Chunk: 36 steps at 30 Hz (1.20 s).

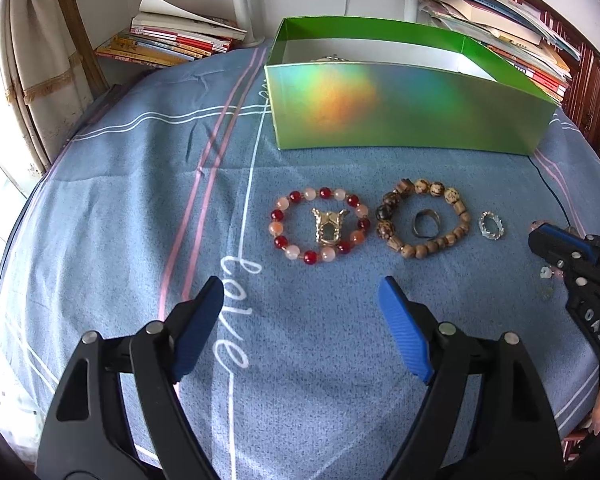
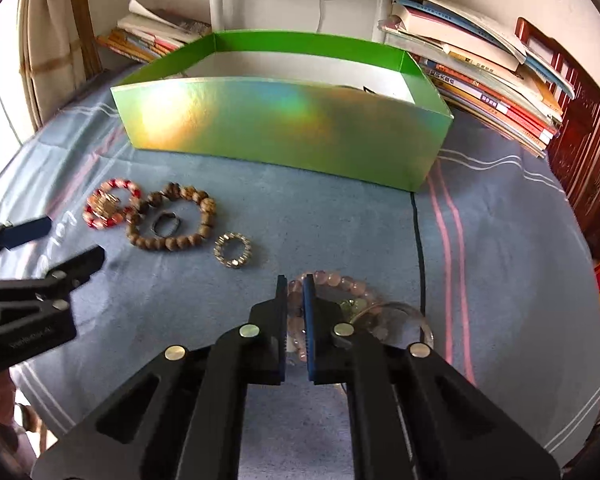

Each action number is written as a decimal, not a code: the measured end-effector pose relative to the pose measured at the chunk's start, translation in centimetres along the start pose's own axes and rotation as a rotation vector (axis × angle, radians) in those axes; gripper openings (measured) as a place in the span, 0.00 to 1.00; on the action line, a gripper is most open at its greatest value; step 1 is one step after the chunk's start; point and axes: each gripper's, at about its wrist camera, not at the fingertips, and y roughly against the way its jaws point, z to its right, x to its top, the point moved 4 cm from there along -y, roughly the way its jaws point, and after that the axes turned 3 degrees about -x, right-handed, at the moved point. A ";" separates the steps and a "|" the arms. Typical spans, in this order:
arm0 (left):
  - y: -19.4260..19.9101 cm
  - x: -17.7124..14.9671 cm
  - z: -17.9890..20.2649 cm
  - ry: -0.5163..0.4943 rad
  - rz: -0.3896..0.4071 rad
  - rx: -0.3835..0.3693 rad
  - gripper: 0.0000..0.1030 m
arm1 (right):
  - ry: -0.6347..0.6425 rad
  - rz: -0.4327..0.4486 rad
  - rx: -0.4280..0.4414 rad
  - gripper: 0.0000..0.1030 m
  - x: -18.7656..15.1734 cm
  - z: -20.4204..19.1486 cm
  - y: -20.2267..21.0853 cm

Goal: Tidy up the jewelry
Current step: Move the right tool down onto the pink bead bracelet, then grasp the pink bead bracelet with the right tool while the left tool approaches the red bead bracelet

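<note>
A red and pink bead bracelet (image 1: 319, 225) lies on the blue cloth with a gold ring (image 1: 329, 227) inside it. Beside it lies a brown wooden bead bracelet (image 1: 422, 216) with a dark metal ring (image 1: 425, 225) inside, then a small crystal ring (image 1: 491, 225). My left gripper (image 1: 302, 300) is open and empty, just short of the bracelets. My right gripper (image 2: 297, 292) is shut on a pale pink bead bracelet (image 2: 340, 282), which lies next to a clear bangle (image 2: 404, 312) and green beads (image 2: 352, 306). The green open box (image 2: 284, 136) stands behind.
Stacks of books (image 2: 488, 76) lie at the back right and more books (image 1: 176, 40) at the back left. A dark cable (image 2: 418, 236) runs across the cloth right of the box. A curtain (image 1: 32, 80) hangs at the left. Something small sits inside the box (image 1: 330, 58).
</note>
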 end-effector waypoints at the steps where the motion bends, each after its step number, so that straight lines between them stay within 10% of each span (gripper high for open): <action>1: 0.0 0.0 -0.1 0.001 -0.001 0.001 0.77 | -0.004 0.009 0.005 0.08 0.2 -0.1 0.3; 14: 0.0 0.1 -1.1 0.025 -0.002 0.011 0.78 | -0.118 0.185 0.008 0.08 2.4 4.7 7.2; 36: -1.0 2.7 -5.4 0.123 0.022 0.023 0.78 | -0.296 0.054 -0.107 0.12 -3.2 12.1 3.7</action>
